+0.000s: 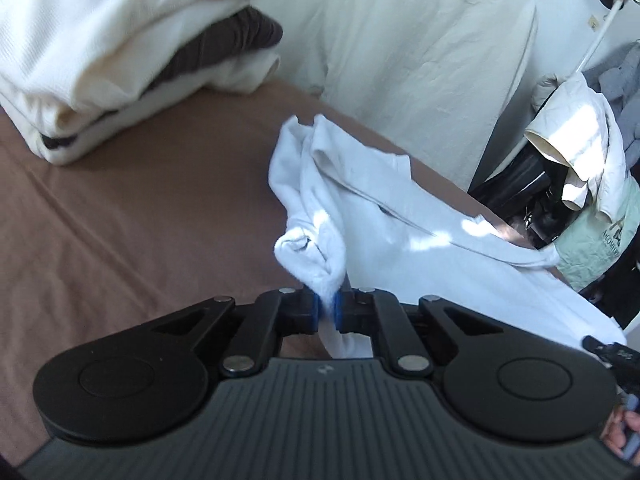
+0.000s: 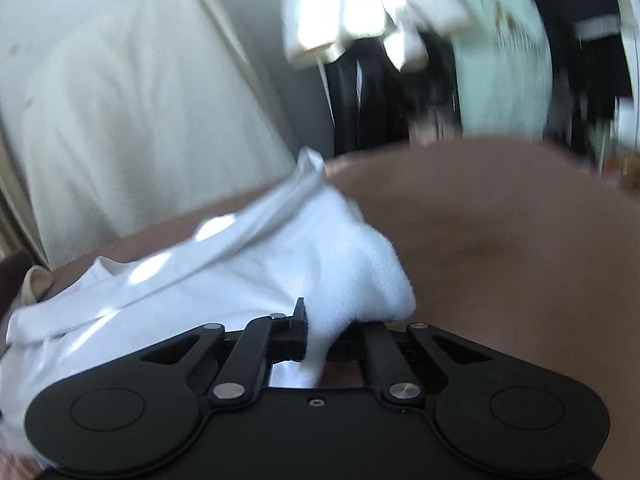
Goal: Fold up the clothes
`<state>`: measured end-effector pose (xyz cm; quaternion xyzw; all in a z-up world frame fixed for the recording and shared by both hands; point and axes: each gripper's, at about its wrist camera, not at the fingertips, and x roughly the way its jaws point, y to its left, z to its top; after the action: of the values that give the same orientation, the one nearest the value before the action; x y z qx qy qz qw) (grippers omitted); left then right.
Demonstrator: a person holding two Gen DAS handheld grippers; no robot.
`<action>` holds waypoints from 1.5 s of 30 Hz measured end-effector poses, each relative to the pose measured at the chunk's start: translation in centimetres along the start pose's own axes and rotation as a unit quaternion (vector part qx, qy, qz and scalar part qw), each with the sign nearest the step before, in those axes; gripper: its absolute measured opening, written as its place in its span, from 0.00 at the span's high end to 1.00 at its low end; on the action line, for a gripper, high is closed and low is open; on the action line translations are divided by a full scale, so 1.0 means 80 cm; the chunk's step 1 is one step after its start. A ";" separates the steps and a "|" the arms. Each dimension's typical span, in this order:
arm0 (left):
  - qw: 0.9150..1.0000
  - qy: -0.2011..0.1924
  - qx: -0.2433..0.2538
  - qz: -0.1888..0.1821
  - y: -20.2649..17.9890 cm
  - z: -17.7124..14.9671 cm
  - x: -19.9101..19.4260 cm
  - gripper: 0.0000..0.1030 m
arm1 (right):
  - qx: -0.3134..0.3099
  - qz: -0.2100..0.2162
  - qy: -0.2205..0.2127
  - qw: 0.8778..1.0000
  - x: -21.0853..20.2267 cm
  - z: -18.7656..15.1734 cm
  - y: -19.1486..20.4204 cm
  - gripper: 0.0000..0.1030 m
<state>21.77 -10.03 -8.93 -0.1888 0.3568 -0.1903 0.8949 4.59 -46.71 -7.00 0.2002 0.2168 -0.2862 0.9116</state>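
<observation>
While the left wrist view was fairly sharp, it showed the left gripper (image 1: 327, 307) with its blue pads (image 1: 316, 308) pinched narrow on a bunched fold of a white sweatshirt (image 1: 384, 216). That garment lay rumpled on the brown bedsheet (image 1: 140, 208), spreading from the pads toward the right side of the bed, with patches of sunlight across it and a seam line running diagonally over its surface. Only this view took in the stack of folded clothes (image 1: 100, 56) at the upper left, cream layers with a dark brown ribbed one between them, well apart from the sweatshirt. A white pillow (image 1: 400, 40) stood behind the bed, and a rack of hanging coats (image 1: 576, 152) showed at the right. Part of a hand (image 1: 624, 428) appeared at the lower right corner.

Motion blur softened the right wrist view. It showed the right gripper (image 2: 320, 336) closed tight on another thick fold of the same white sweatshirt (image 2: 248, 268), the fleecy cloth bulging over the right finger and hiding it. From here the garment trailed away to the left across the brown bedsheet (image 2: 500, 248), which lay bare to the right. The white pillow (image 2: 140, 120) leaned behind, and smeared hanging clothes filled the top.
</observation>
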 end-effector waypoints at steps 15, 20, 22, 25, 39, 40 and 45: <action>0.991 -0.063 0.079 0.090 -0.009 -0.050 -0.101 1.00 | -0.077 -0.072 0.017 0.994 -0.103 -0.062 -0.001 0.96; 0.999 -0.017 -0.016 0.038 0.037 -0.038 -0.112 1.00 | -0.065 -0.067 0.010 0.996 -0.142 -0.064 -0.001 0.96; 0.997 0.028 -0.064 -0.019 0.059 -0.037 -0.089 0.97 | -0.064 -0.069 0.015 0.995 -0.141 -0.065 -0.002 0.96; 0.984 0.079 -0.154 -0.053 0.093 -0.048 -0.057 0.73 | -0.067 -0.073 0.022 0.995 -0.134 -0.073 -0.005 0.96; 0.990 0.076 -0.107 -0.051 0.068 -0.015 0.048 0.83 | -0.012 -0.042 0.063 0.997 -0.111 -0.091 -0.038 0.94; 0.995 0.070 -0.068 -0.031 0.057 -0.010 0.051 0.84 | -0.001 -0.035 0.077 0.996 -0.106 -0.091 -0.045 0.94; 0.999 0.028 -0.030 -0.011 0.041 -0.012 0.027 0.90 | -0.046 -0.038 0.087 0.994 -0.111 -0.075 -0.031 0.94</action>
<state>23.21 -8.46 -12.35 -0.2138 0.3852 -0.1947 0.8764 -5.17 -41.82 -8.01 0.1739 0.3153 -0.2918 0.8861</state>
